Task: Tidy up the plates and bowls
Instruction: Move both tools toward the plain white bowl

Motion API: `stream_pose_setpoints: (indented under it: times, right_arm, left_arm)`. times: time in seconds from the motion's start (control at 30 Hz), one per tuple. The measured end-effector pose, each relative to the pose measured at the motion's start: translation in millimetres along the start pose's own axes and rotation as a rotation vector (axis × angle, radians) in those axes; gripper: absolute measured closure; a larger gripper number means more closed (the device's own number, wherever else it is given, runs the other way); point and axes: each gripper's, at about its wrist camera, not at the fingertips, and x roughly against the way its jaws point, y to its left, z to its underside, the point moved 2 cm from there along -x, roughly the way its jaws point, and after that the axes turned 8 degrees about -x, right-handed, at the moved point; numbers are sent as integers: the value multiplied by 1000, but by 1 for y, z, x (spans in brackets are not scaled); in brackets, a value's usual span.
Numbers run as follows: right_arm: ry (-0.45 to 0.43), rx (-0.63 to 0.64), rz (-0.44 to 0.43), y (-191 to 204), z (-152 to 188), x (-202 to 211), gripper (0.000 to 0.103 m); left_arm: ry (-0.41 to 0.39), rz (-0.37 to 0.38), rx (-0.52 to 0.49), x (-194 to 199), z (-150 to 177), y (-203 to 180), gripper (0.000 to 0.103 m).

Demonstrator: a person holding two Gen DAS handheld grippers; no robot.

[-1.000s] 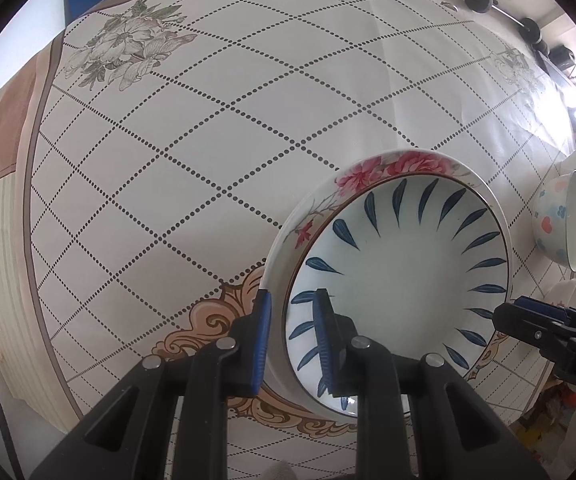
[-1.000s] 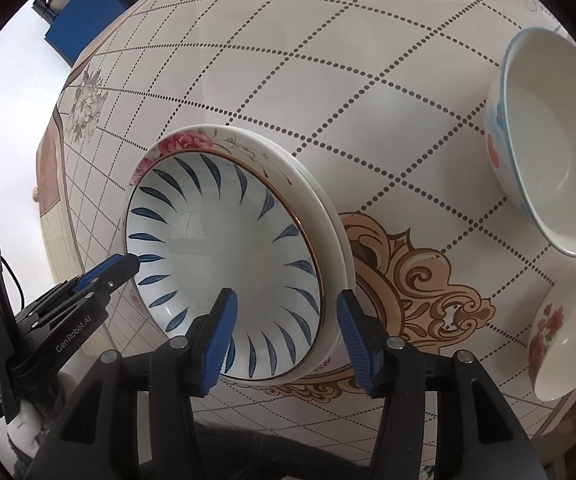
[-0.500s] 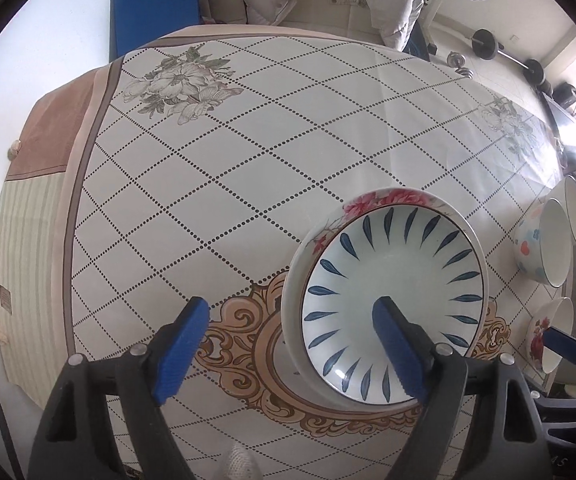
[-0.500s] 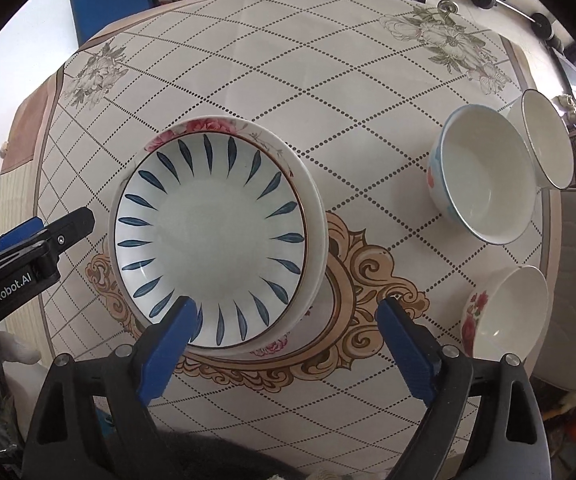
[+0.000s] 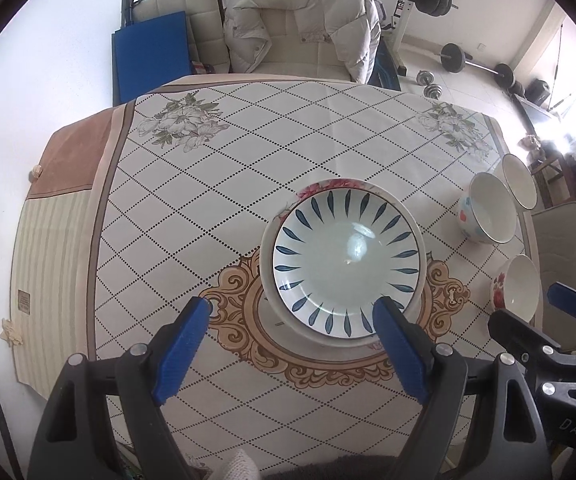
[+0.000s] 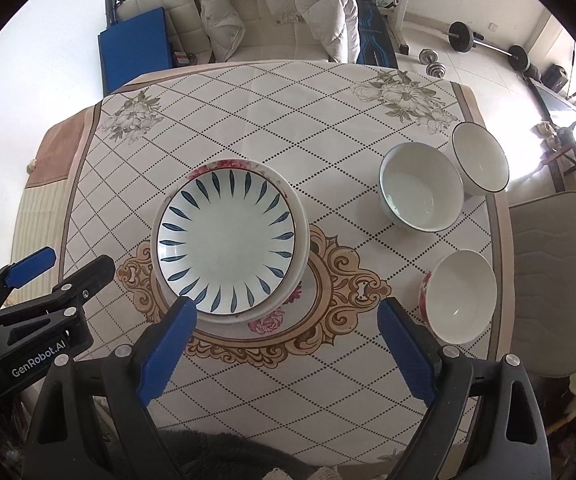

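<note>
Two grippers hang above the table with nothing between their pads: the left gripper (image 5: 291, 308) and the right gripper (image 6: 286, 306) both have their jaws spread wide. On the diamond-checked tablecloth (image 6: 248, 112) sits one stack of two plates: a white plate with blue leaf strokes (image 6: 226, 240) atop a rose-printed white plate (image 6: 272, 322), mostly hidden beneath. Further right stand three bowls: a blue-rimmed white bowl (image 6: 421, 186), a dark-rimmed white bowl (image 6: 481, 158), and a red-flowered white bowl (image 6: 459, 294).
</note>
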Motion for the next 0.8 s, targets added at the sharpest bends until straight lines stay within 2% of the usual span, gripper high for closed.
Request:
stream_pose_setpoints:
  times: [0.13,0.5,0.67,0.8]
  right_arm:
    - [-33,16,10,4,12,20,9]
    - [-72,-28,-8,14,35,49,9]
    - [-108,-66,-22,15,43,60,9]
    - [-158,-123,-9,2,50,67,9]
  left_arm:
    - [-27,-19,-10,15,8,-4,19]
    - [-80,11,-20,41,22,7,19]
    - [-146,33,-29,55,20,11,19]
    - [-235,69,-58,67,17,7,19]
